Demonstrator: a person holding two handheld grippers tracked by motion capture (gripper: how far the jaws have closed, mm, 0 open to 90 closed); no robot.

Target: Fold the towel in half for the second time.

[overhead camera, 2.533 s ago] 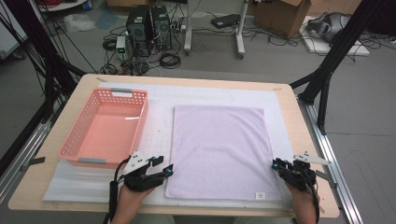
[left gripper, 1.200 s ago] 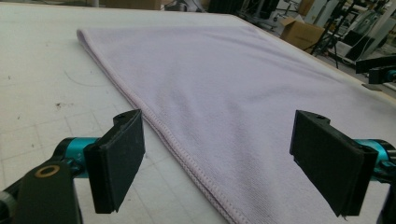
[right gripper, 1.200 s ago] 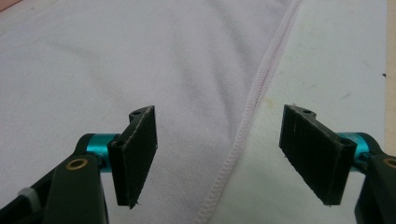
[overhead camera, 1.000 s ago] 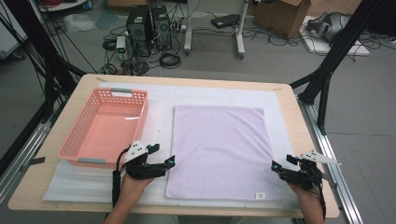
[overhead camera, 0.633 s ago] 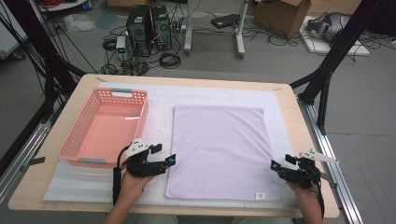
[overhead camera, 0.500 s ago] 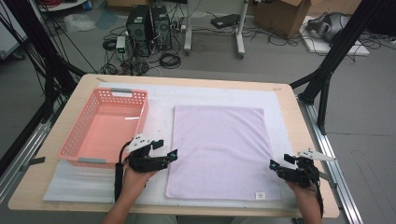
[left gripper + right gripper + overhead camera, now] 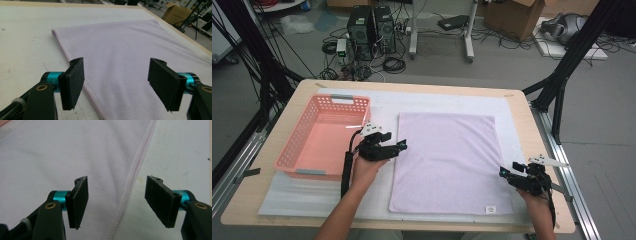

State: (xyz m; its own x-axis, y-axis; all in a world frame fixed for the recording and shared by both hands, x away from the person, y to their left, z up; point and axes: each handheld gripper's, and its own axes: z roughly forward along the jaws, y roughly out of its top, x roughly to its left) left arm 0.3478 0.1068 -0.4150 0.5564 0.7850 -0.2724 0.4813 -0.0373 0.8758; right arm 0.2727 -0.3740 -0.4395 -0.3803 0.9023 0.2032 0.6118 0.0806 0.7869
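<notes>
Lilac towel (image 7: 447, 160) flat on white mat (image 7: 382, 105), pink basket (image 7: 319, 140) left, both claws apart, closing, nothing gripped

Pink basket (image 7: 324, 135) close left of the left tongs (image 7: 401, 145); open mat (image 7: 377, 107) beyond.

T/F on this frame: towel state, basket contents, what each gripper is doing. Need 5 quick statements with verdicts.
1. The lilac towel lies flat and unfolded on the white mat. True.
2. The pink basket holds a folded cloth. False: it holds nothing.
3. The left gripper is clamped on the towel. False: its jaws stand apart astride the towel's edge, though they have just been closing.
4. The right gripper is at the towel's opposite long edge, the hem between its open jaws. True.
5. The basket sits on the towel. False: it stands beside it.
</notes>
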